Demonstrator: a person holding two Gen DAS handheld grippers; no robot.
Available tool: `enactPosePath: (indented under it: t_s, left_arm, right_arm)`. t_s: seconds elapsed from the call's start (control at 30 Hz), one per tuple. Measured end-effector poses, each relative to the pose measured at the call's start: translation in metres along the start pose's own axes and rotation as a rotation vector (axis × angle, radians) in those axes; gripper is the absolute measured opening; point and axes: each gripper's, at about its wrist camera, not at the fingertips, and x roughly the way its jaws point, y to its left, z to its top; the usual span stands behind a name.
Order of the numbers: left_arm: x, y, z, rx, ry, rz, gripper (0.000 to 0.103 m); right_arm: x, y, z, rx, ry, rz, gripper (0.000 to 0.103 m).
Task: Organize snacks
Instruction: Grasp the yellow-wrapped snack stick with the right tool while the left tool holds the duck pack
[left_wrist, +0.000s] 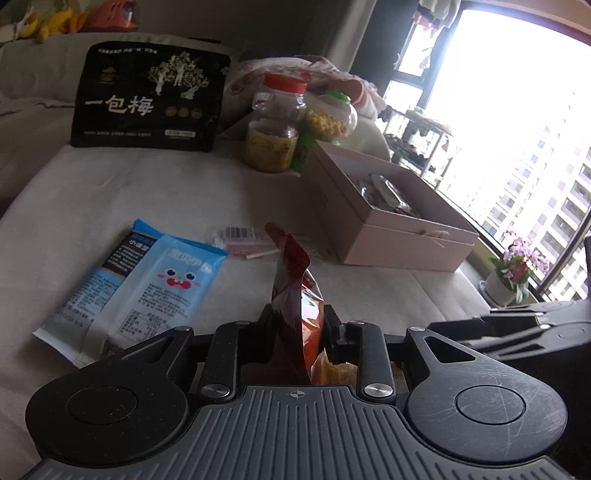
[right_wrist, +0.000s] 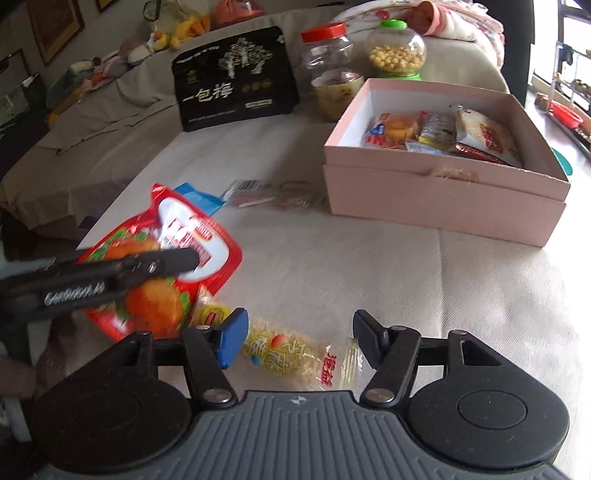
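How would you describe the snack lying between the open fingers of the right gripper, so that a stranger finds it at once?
Start at the pink box on the cloth-covered surface, then come toward the camera to the right gripper. Between its open fingers lies a clear noodle packet flat on the cloth. Unlike the red pouch beside it, held up by the left gripper, it is pale yellow and see-through.

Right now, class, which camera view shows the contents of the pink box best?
The right wrist view: it looks down into the open pink box, showing several wrapped snacks against its white lining. The left wrist view sees the pink box from a low angle, so only a few wrappers show above the rim.
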Motion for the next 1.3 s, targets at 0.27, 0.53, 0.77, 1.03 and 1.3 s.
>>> enactPosePath:
  t_s: [0.27, 0.53, 0.77, 1.03, 1.3]
  left_arm:
    - [-0.011, 0.017, 0.004, -0.042, -0.036, 0.034, 0.030]
    - [-0.009, 0.015, 0.004, -0.027, -0.028, 0.053, 0.030]
    - [-0.008, 0.014, 0.003, -0.016, -0.025, 0.060, 0.030]
    - [-0.010, 0.016, 0.001, -0.019, -0.024, 0.054, 0.030]
    - [-0.011, 0.009, 0.000, -0.005, -0.012, 0.031, 0.030]
  right_arm:
    - [-0.005, 0.018, -0.009, -0.116, 0.015, -0.041, 0.072]
    - [-0.007, 0.044, -0.019, -0.381, -0.024, -0.149, 0.078]
    - [0.025, 0.081, -0.023, -0.618, -0.055, -0.201, 0.079]
    - [0.042, 0.023, 0.018, -0.270, 0.003, -0.178, 0.079]
    - [0.029, 0.022, 0.001, -0.214, 0.000, -0.078, 0.033]
